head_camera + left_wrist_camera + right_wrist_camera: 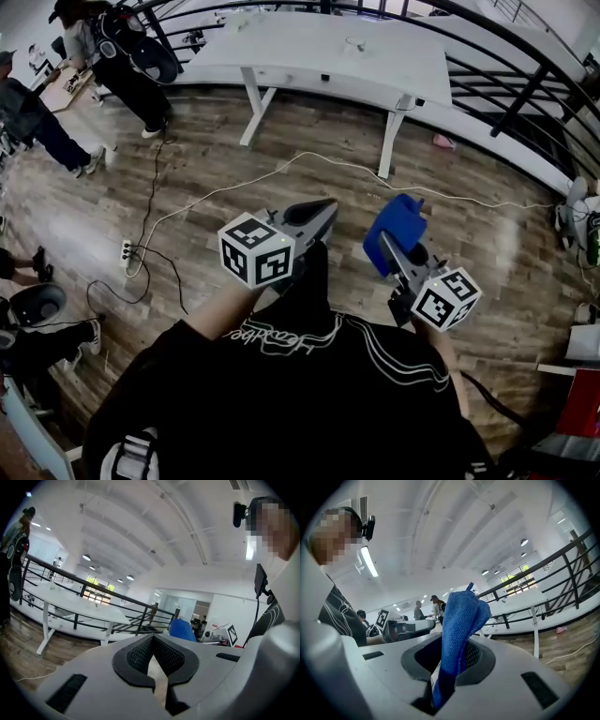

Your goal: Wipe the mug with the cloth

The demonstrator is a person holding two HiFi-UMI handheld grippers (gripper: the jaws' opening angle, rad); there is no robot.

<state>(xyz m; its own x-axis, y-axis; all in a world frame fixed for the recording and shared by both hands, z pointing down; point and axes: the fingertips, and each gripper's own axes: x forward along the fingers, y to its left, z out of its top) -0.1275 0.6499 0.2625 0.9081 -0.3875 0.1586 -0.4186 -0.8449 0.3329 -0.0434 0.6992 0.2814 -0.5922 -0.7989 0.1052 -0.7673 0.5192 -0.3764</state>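
My right gripper (392,246) is shut on a blue cloth (395,228), which bunches up above its jaws; in the right gripper view the cloth (458,634) rises folded from between the pads. The left gripper (323,214) is shut with nothing between its jaws, and its own view shows the black pads (140,656) meeting. Both grippers are raised in front of the person's black shirt, pointing away over the wooden floor. The blue cloth (182,630) also shows past the left jaws. No mug is visible in any view.
A long white table (319,56) stands ahead beside a black railing (525,84). A white cable (216,192) and a power strip (126,251) lie on the floor. People stand at the far left (112,66). The left gripper (401,629) shows in the right gripper view.
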